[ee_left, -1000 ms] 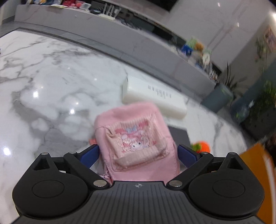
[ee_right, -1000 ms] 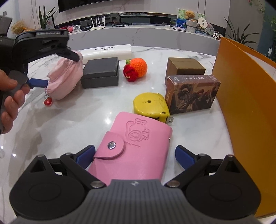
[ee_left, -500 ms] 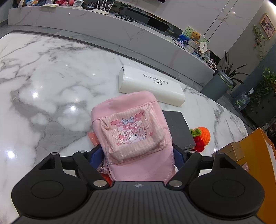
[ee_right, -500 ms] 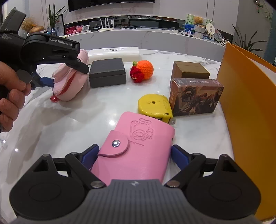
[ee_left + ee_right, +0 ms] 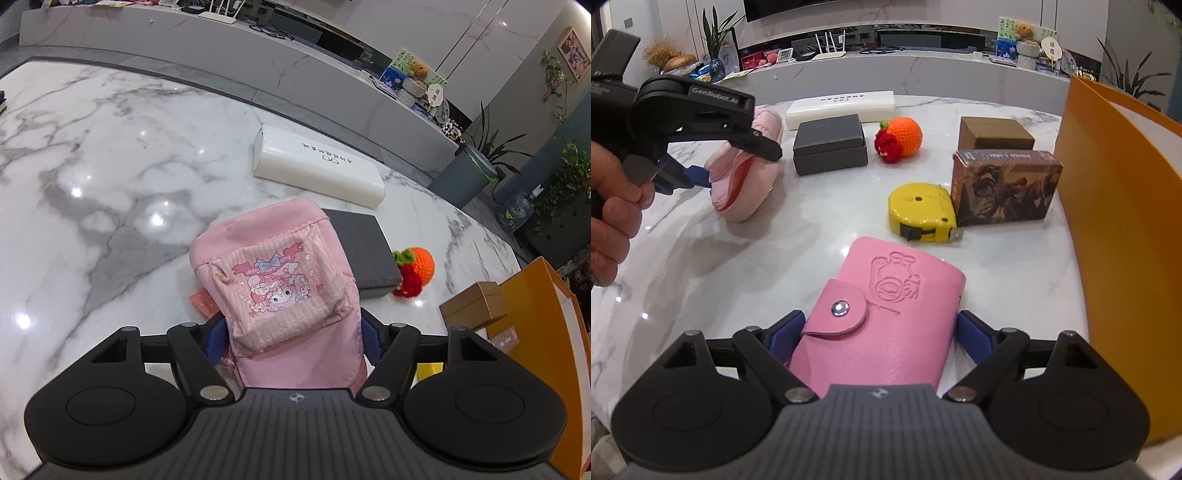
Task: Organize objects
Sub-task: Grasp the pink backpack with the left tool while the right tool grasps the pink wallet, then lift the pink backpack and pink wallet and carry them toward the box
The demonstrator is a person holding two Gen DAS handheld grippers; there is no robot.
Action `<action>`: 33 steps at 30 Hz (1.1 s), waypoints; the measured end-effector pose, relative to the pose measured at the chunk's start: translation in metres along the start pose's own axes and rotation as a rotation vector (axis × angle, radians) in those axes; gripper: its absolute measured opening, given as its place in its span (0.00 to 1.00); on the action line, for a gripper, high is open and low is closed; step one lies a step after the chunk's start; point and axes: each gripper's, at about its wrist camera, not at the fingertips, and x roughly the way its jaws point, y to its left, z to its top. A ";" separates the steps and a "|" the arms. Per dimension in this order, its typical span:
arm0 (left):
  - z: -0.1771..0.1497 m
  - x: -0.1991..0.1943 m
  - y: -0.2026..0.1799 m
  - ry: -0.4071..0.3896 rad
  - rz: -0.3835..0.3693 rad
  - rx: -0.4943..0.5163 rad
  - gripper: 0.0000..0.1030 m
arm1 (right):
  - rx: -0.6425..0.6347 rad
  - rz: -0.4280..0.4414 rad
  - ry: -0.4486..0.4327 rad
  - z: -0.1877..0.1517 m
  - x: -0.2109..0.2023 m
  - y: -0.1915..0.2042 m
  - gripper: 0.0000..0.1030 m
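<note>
At frame centre, the left claw [image 5: 293, 341], just closing, is clamped on the soft pink fabric pouch [image 5: 275, 280]; a firm, even squeeze is advised.

the soft pink fabric pouch [image 5: 280, 295] hides part of the dark grey rectangular box [image 5: 365, 254] behind it and most of a small red card [image 5: 202, 302]. right of the pouch, the tall orange board [image 5: 546, 354] runs off the edge.
</note>
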 end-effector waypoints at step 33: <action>-0.057 -0.093 -0.107 -0.072 -0.035 0.293 0.77 | -0.060 0.011 -0.223 0.023 -0.115 -0.032 0.85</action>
